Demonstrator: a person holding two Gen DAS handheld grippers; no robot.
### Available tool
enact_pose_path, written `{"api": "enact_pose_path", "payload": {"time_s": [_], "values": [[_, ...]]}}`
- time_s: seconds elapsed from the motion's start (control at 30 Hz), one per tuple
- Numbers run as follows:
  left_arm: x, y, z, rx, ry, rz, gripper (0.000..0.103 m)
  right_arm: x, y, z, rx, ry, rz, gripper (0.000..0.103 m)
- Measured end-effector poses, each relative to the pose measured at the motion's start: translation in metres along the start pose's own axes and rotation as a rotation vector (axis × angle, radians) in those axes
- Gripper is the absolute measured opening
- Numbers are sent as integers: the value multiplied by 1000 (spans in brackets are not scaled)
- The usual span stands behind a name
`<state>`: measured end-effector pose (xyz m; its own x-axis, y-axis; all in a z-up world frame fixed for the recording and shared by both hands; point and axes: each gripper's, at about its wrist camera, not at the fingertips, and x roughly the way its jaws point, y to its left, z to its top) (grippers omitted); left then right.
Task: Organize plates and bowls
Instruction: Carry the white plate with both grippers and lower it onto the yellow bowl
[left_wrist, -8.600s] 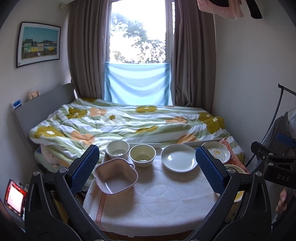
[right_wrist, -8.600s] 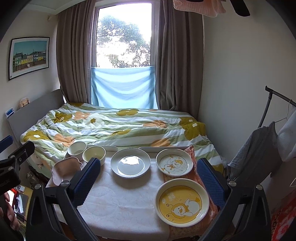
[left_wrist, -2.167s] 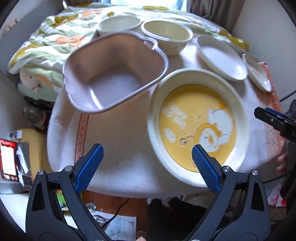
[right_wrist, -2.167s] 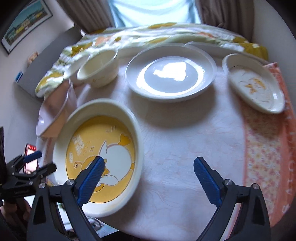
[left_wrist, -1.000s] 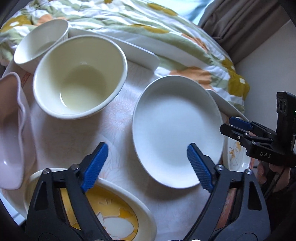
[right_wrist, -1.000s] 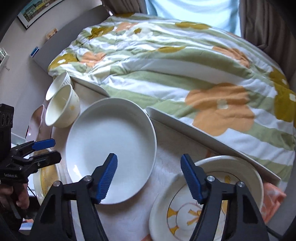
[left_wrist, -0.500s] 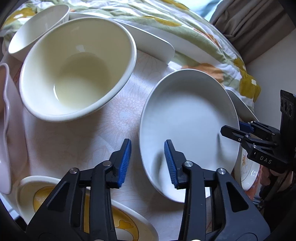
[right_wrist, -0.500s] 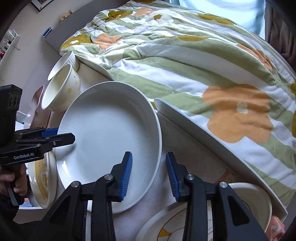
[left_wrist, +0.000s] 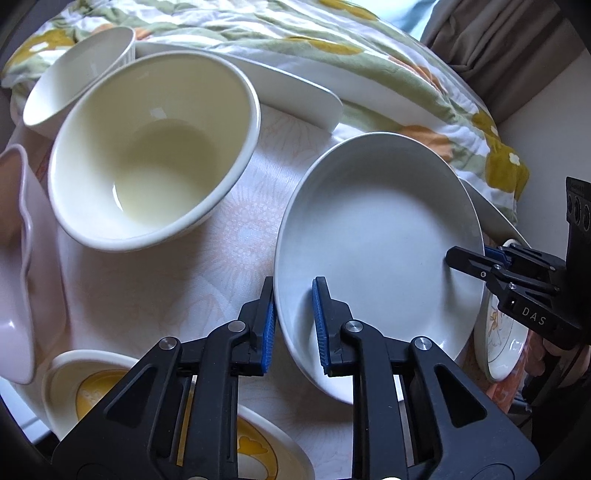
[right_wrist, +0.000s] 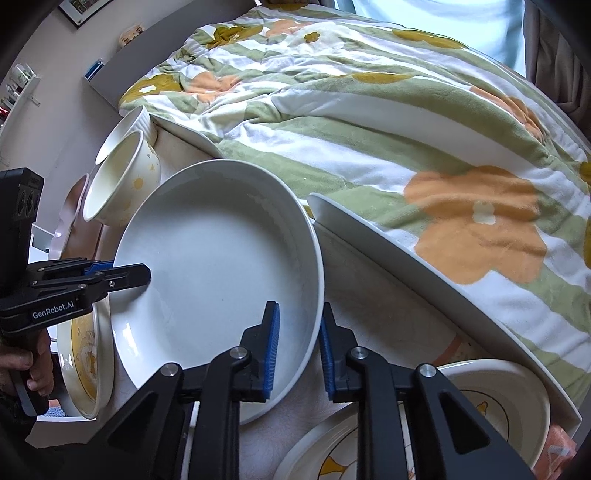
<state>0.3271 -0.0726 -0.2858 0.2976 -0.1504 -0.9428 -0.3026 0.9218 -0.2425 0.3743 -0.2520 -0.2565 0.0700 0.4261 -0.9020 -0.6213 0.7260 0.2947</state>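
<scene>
The white plate (left_wrist: 380, 236) sits between our two grippers, hollow side up. Our left gripper (left_wrist: 293, 325) has just been closing and now pinches the rim nearest it, one pad inside, one outside. Our right gripper (right_wrist: 299, 350) has likewise closed onto the opposite rim. Being round, the plate shows no long axis. A cream bowl (left_wrist: 147, 155) stands left of the left jaws.

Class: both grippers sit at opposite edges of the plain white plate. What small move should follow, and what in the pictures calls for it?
Probably a short, level lift with both hands together. The left gripper and right gripper, jaws just closing, each straddle the white plate rim on opposite sides. The cream bowl and the yellow plate lie close by, so rising first should avoid knocking them.
</scene>
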Motion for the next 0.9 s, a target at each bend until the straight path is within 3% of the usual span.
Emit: {"api": "enact_pose_path", "payload": {"time_s": [0.43,0.7,0.9], "values": [[-47,9,-11,37,-43,-12,17,-30,31,-4,22,-36,-16,19],[-95,46,-41,110,-52,-62,17,-60,88,-28,91,-83,-46,19],[-114,86,-68,200,-10,-99,16,-61,145,-64,208,-115,-78,19]]}}
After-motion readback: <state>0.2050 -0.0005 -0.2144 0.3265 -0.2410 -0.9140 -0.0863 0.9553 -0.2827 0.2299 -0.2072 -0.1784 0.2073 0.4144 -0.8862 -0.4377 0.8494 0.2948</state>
